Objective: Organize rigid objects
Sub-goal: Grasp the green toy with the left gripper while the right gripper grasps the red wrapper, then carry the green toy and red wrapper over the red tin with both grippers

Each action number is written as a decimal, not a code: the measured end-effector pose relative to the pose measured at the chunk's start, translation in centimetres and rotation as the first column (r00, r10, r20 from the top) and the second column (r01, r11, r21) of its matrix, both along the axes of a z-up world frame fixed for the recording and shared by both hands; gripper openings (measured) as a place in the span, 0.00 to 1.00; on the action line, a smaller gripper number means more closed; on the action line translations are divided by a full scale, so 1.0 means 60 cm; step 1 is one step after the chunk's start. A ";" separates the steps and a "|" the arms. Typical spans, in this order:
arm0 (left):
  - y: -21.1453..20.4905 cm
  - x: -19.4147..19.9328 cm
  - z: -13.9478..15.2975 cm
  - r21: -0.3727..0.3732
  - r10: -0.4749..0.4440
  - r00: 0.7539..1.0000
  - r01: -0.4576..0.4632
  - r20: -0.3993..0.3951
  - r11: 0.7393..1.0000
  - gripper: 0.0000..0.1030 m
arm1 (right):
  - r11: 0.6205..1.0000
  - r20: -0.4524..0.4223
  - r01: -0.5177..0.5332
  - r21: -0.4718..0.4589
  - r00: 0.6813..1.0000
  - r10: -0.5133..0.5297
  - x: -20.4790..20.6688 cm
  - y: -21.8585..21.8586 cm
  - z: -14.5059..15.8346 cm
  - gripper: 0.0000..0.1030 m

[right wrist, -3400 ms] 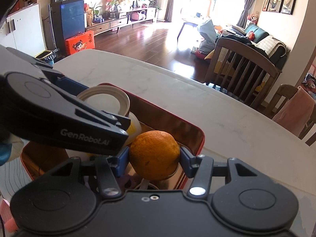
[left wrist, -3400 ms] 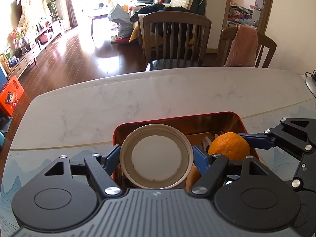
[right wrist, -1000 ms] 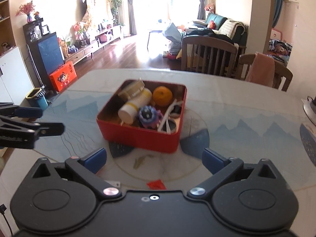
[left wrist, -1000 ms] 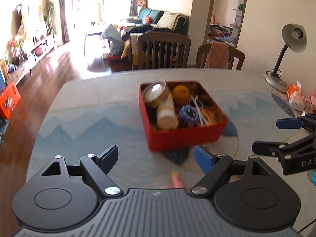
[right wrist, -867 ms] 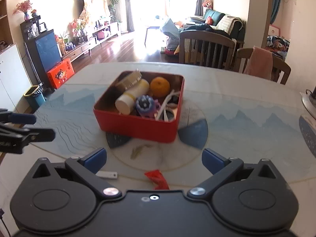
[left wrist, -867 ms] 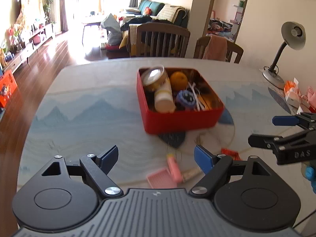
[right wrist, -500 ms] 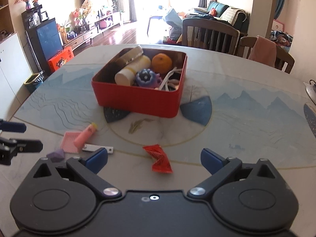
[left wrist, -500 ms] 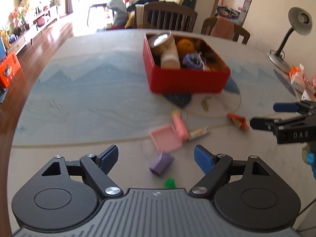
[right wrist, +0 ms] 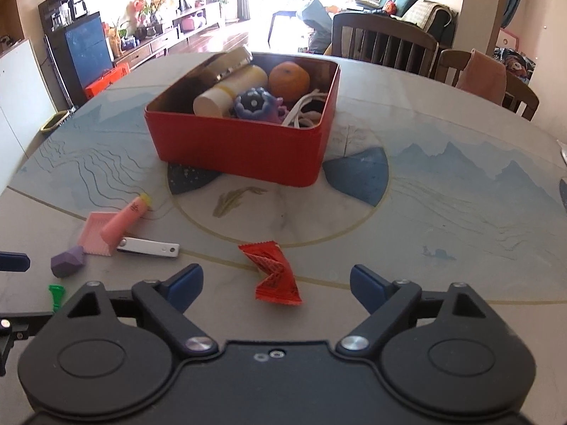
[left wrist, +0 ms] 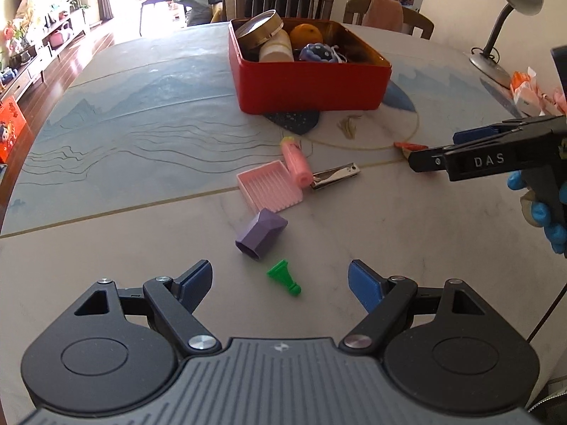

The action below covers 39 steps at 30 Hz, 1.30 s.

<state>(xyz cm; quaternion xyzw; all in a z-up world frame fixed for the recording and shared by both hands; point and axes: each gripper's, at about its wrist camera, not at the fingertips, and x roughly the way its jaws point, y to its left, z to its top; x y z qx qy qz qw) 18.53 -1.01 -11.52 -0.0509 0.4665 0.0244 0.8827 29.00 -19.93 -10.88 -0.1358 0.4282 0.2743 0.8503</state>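
Progress: red tin holds orange, bottle, toys | left, near tin: green piece, purple block, red wrapper | left gripper spread, empty | right gripper closing, nothing pinched.

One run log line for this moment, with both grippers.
left gripper: open above green piece | right gripper: closing, empty, above red wrapper | red box: filled

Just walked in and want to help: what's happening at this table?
A person is tidying small items into a red tin that already holds an orange and a bottle. The left tongs hang open over a green piece. The right tongs are closing above a red wrapper, not touching it. Neither holds anything.
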 end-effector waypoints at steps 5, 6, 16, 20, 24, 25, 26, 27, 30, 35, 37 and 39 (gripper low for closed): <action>-0.011 0.002 -0.012 0.018 -0.005 1.000 0.005 -0.014 1.000 0.81 | 1.000 -0.010 -0.025 -0.011 1.000 0.025 0.008 0.009 -0.008 0.76; -0.012 0.003 -0.014 0.017 -0.006 1.000 0.006 -0.020 1.000 0.81 | 1.000 -0.011 -0.028 -0.011 1.000 0.028 0.009 0.010 -0.009 0.75; -0.023 0.008 -0.019 0.037 -0.012 1.000 0.013 -0.019 0.999 0.59 | 0.997 -0.017 -0.065 -0.040 0.998 0.064 0.022 0.019 -0.019 0.55; -0.029 0.008 -0.018 0.056 -0.010 1.000 0.011 -0.014 0.998 0.45 | 0.996 -0.012 -0.078 -0.041 0.997 0.078 0.021 0.020 -0.018 0.48; -0.031 0.009 -0.016 0.074 -0.009 1.000 0.010 -0.016 0.997 0.33 | 0.995 -0.012 -0.086 -0.043 0.996 0.085 0.020 0.021 -0.017 0.45; -0.031 0.009 -0.016 0.076 -0.009 1.000 0.011 -0.016 0.997 0.31 | 0.995 -0.011 -0.088 -0.043 0.996 0.087 0.019 0.022 -0.016 0.43; -0.032 0.009 -0.016 0.077 -0.011 1.000 0.012 -0.016 0.997 0.30 | 0.995 -0.010 -0.090 -0.043 0.996 0.089 0.018 0.022 -0.016 0.40; -0.032 0.008 -0.016 0.079 -0.014 1.000 0.016 -0.016 0.997 0.27 | 0.995 -0.009 -0.091 -0.044 0.996 0.090 0.017 0.023 -0.015 0.37; -0.035 0.007 -0.015 0.081 -0.026 1.000 0.027 -0.016 0.996 0.19 | 0.995 -0.006 -0.087 -0.046 0.996 0.086 0.015 0.024 -0.014 0.28; -0.034 0.006 -0.015 0.086 -0.022 1.000 0.023 -0.017 0.996 0.18 | 0.996 0.011 -0.061 -0.065 0.998 0.061 0.007 0.024 -0.013 0.22; -0.034 0.005 -0.015 0.097 -0.021 1.000 0.023 -0.018 0.995 0.18 | 0.996 0.013 -0.056 -0.063 0.998 0.057 0.004 0.022 -0.010 0.22; -0.031 0.004 -0.013 0.096 -0.016 1.000 0.017 -0.019 0.995 0.18 | 0.998 0.018 -0.044 -0.051 0.999 0.045 -0.001 0.019 -0.004 0.22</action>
